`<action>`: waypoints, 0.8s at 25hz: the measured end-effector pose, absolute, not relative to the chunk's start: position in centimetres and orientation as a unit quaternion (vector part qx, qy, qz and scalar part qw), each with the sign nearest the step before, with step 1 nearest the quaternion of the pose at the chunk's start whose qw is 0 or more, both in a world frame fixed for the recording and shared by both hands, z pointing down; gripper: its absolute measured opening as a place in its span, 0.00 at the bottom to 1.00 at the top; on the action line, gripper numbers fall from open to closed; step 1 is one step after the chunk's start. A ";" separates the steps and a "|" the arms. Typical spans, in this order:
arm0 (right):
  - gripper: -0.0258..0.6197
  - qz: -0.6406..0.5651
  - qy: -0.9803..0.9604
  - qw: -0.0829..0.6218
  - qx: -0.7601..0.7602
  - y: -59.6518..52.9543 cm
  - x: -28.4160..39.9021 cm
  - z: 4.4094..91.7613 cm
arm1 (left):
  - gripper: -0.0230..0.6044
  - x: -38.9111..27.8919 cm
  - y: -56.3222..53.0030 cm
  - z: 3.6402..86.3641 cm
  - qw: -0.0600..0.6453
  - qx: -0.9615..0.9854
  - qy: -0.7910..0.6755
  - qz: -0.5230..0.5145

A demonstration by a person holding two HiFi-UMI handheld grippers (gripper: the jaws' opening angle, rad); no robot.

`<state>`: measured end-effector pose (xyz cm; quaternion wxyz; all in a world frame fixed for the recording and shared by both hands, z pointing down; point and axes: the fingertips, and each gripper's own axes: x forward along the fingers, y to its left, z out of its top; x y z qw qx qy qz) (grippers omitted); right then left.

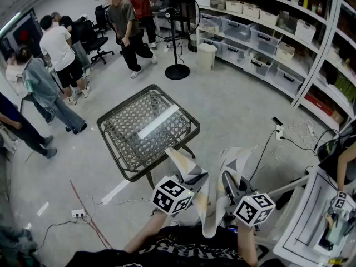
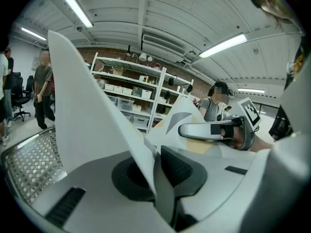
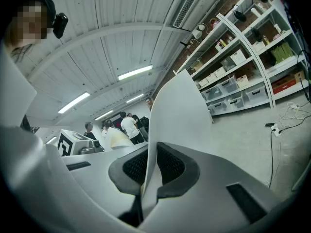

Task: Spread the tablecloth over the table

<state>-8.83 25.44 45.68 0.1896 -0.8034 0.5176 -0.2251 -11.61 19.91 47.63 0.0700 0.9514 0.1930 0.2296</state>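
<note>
The tablecloth [image 1: 207, 196], white with grey shapes, hangs bunched between my two grippers, close to my body and short of the table. My left gripper [image 1: 189, 177] is shut on one edge of it; the cloth [image 2: 92, 106] rises as a wide sheet from between the dark pads [image 2: 181, 168]. My right gripper [image 1: 228, 183] is shut on another edge, where the cloth [image 3: 180, 115] stands up from its pads [image 3: 170, 165]. The square metal-mesh table [image 1: 128, 149] stands bare ahead of me, and its corner [image 2: 29, 159] also shows in the left gripper view.
Several people stand at the far left [image 1: 58, 52]. A floor fan [image 1: 177, 65] and a white bin [image 1: 206, 55] stand behind the table. Shelves with bins [image 1: 267, 38] line the right wall. Cables and power strips [image 1: 278, 129] lie on the floor. A white bench [image 1: 308, 221] is at my right.
</note>
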 end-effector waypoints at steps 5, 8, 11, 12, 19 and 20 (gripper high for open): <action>0.07 -0.235 0.515 0.194 -0.801 25.6 -8.0 45.7 | 0.12 -10.9 19.8 47.5 0.073 0.953 0.183 0.230; 0.07 -0.240 0.513 0.210 -0.796 25.8 -7.3 46.1 | 0.12 -10.7 19.6 47.6 0.076 0.954 0.174 0.231; 0.07 -0.249 0.511 0.216 -0.794 25.6 -6.5 46.0 | 0.12 -10.2 19.0 47.8 0.080 0.955 0.163 0.233; 0.07 -0.249 0.513 0.217 -0.792 25.6 -6.2 46.1 | 0.12 -10.0 18.9 47.8 0.082 0.956 0.160 0.233; 0.07 -0.259 0.525 0.212 -0.782 26.7 -3.6 45.8 | 0.12 -7.8 19.4 47.7 0.084 0.962 0.128 0.227; 0.07 -0.260 0.529 0.205 -0.781 26.9 -3.3 45.9 | 0.12 -7.6 19.4 47.6 0.086 0.964 0.120 0.222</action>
